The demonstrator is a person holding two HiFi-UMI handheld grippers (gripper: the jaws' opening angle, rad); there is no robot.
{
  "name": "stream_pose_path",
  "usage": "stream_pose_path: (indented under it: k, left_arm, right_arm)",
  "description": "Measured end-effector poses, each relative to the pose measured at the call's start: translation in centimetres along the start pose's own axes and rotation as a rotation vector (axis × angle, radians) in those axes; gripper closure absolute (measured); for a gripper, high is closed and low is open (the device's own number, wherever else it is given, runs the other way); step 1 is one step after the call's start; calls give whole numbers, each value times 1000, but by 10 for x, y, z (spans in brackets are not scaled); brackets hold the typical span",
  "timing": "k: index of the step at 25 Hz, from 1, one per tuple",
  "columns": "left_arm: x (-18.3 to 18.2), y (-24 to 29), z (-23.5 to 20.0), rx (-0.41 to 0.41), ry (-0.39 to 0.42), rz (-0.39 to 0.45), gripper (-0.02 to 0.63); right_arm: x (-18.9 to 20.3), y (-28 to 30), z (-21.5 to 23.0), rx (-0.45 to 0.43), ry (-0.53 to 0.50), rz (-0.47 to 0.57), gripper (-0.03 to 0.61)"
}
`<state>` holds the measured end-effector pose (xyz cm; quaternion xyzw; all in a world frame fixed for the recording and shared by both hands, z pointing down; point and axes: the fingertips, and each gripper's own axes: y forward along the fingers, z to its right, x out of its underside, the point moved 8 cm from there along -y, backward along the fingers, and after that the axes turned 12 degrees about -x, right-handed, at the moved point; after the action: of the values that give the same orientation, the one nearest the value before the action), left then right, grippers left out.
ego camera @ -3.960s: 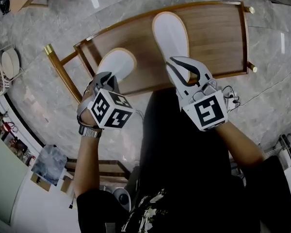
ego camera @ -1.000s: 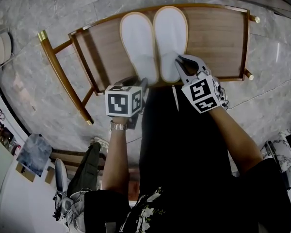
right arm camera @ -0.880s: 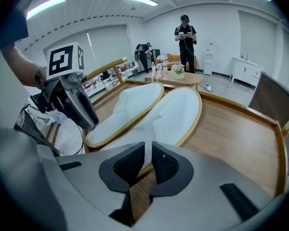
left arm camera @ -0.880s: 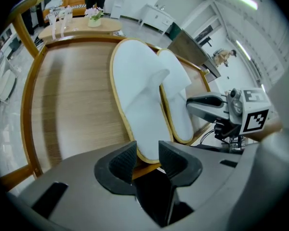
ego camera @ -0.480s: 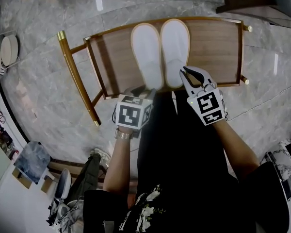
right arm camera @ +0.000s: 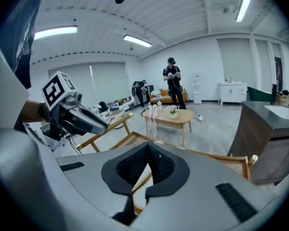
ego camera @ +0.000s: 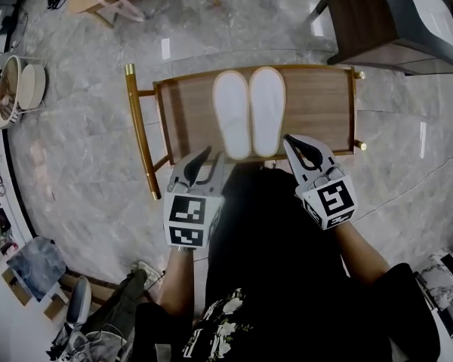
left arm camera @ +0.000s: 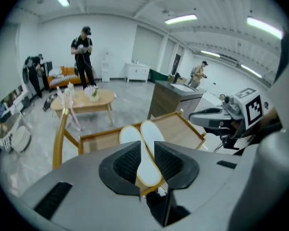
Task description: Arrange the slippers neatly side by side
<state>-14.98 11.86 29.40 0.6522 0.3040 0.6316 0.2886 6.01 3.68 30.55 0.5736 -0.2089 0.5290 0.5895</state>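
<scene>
Head view steeply above slippers (ego camera: 249,111) on wooden rack (ego camera: 321,104); both gripper views lower, perhaps nearer, same rack.

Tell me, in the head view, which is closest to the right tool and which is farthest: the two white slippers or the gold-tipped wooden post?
From the right tool, whose jaws have just been closing on nothing:
1. White oval slipper with tan edging, the right one, just ahead.
2. Matching white slipper, on its left.
3. Gold-tipped wooden post, far left end of the brown wooden rack.
</scene>
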Motion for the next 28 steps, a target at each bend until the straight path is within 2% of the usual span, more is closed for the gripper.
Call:
stream_pose_path:
  k: [5, 9, 13, 16, 19, 28]
  left_arm:
    - [-40, -49, 10, -258, 63, 282, 591]
    - [-62, -85, 24, -317, 63, 455, 595]
    - [-73, -112, 45, -366, 102, 585, 595]
    - [-74, -122, 53, -398, 108, 632, 595]
    - [-73, -133, 63, -379, 52, 659, 600]
    - [-75, -157, 74, -359, 39, 665, 606]
  right_arm:
    - [-41, -35, -7, 23, -59, 156, 578]
    - [-63, -53, -19, 48, -138, 233, 578]
    - [-76, -74, -34, 41, -156, 320, 580]
    - [-84, -85, -45, 23, -196, 350, 580]
    - [-89, -94, -53, -2, -227, 351, 580]
    - [-102, -125, -56, 56, -297, 370, 580]
